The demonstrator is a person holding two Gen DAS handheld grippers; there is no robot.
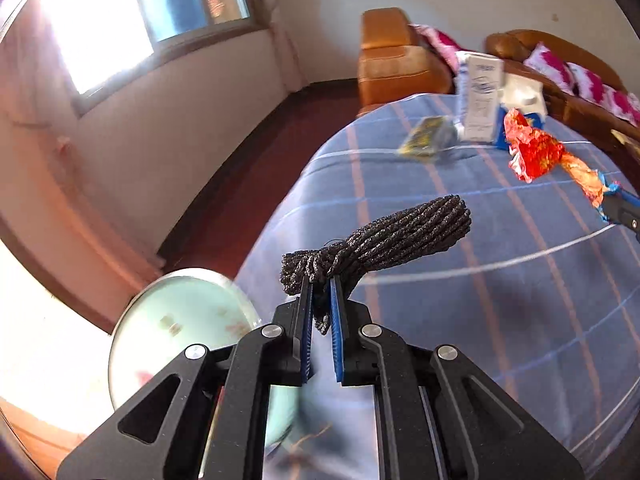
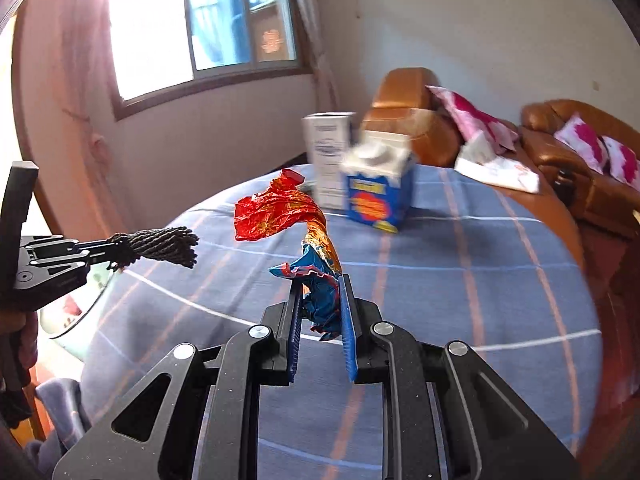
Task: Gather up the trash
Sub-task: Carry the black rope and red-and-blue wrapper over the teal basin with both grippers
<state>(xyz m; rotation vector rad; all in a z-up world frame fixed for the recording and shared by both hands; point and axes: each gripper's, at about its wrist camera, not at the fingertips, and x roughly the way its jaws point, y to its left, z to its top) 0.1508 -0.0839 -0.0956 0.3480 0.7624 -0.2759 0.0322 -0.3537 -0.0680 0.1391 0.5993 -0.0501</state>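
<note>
My left gripper (image 1: 321, 282) is shut on a bundle of black cord (image 1: 400, 232), held above the blue checked tablecloth (image 1: 460, 320). The same black cord (image 2: 160, 246) and left gripper (image 2: 102, 254) show at the left of the right wrist view. My right gripper (image 2: 320, 280) is shut on a crumpled red and blue foil wrapper (image 2: 280, 212), lifted over the cloth. The wrapper (image 1: 536, 148) also hangs at the right edge of the left wrist view, gripped by the right gripper's fingertips (image 1: 624, 208).
A white carton (image 2: 330, 156), a blue box with a white top (image 2: 378, 192) and a white bag (image 2: 496, 168) sit at the table's far side. A dark flat packet (image 1: 426, 140) lies on the cloth. A round glass tabletop (image 1: 176, 328) stands at left. Brown sofas (image 2: 580, 152) line the wall.
</note>
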